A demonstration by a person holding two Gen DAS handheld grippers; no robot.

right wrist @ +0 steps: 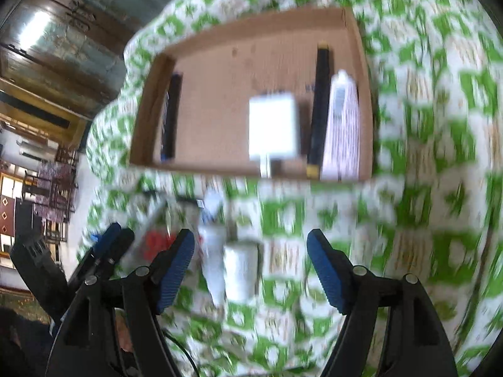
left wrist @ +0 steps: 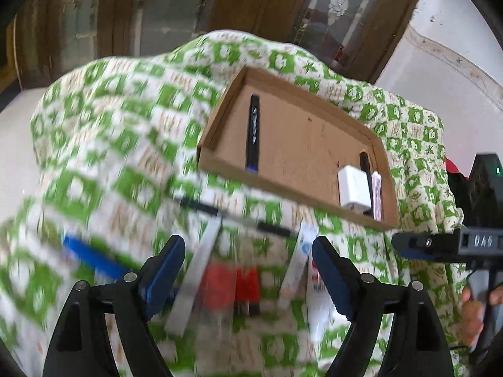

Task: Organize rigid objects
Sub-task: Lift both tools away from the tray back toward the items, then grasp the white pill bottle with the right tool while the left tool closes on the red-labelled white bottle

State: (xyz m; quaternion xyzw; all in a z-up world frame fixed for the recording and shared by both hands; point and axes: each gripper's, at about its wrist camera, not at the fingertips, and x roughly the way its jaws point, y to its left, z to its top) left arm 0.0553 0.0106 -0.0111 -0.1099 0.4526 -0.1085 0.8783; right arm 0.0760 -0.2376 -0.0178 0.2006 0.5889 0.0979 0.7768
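A shallow cardboard tray (left wrist: 220, 168) (right wrist: 147, 106) lies on a green-and-white patterned cloth. In it are a dark blue marker (left wrist: 253, 132) (right wrist: 169, 116), a white charger block (left wrist: 353, 188) (right wrist: 273, 125), a black pen (left wrist: 364, 163) (right wrist: 319, 110) and a small white tube (left wrist: 377, 194) (right wrist: 342, 125). My left gripper (left wrist: 248, 270) is open above blurred loose items: a red object (left wrist: 232, 286), white sticks (left wrist: 201, 270) and a white tube (left wrist: 314, 301). My right gripper (right wrist: 251, 264) is open over white tubes (right wrist: 240, 270).
The cloth (left wrist: 110, 144) covers a raised surface with drooping edges. A blue item (left wrist: 91, 257) lies at the left. The right gripper's body (left wrist: 440, 245) shows at the right of the left wrist view. Wooden glass-panelled doors (left wrist: 283, 6) stand behind.
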